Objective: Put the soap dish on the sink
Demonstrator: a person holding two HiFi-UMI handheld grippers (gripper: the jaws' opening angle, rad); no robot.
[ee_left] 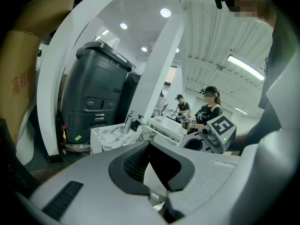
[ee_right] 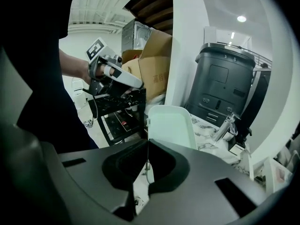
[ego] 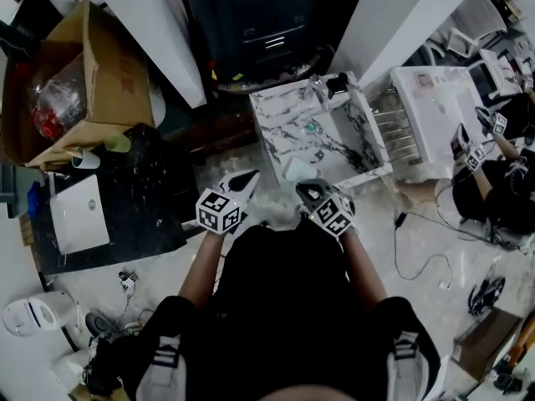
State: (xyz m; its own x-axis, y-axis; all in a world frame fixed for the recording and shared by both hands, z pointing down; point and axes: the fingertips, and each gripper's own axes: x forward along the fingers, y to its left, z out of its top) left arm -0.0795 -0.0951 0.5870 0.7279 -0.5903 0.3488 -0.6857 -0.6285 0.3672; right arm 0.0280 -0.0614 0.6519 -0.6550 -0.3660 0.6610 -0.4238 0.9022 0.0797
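Note:
A pale green soap dish [ego: 299, 170] [ee_right: 169, 124] stands on edge in my right gripper [ego: 313, 188] [ee_right: 146, 142], whose jaws are shut on its near rim. It hangs just in front of the marble sink [ego: 278, 115] [ee_right: 209, 128], which has a chrome faucet [ego: 318, 89] [ee_right: 223, 125] at its back. My left gripper [ego: 249, 179] [ee_left: 150, 143] is to the left of the dish, level with it, its jaws closed together with nothing between them. From the left gripper view the sink [ee_left: 108, 136] lies ahead and the right gripper's marker cube [ee_left: 221, 128] is at the right.
A dark grey bin [ego: 259, 19] [ee_left: 96, 95] stands behind the sink between white pillars. A cardboard box [ego: 96, 73] and a black table [ego: 155, 211] with a white device lie to the left. A white rack [ego: 435, 111] and another person [ego: 501, 182] are at the right. Cables cross the floor.

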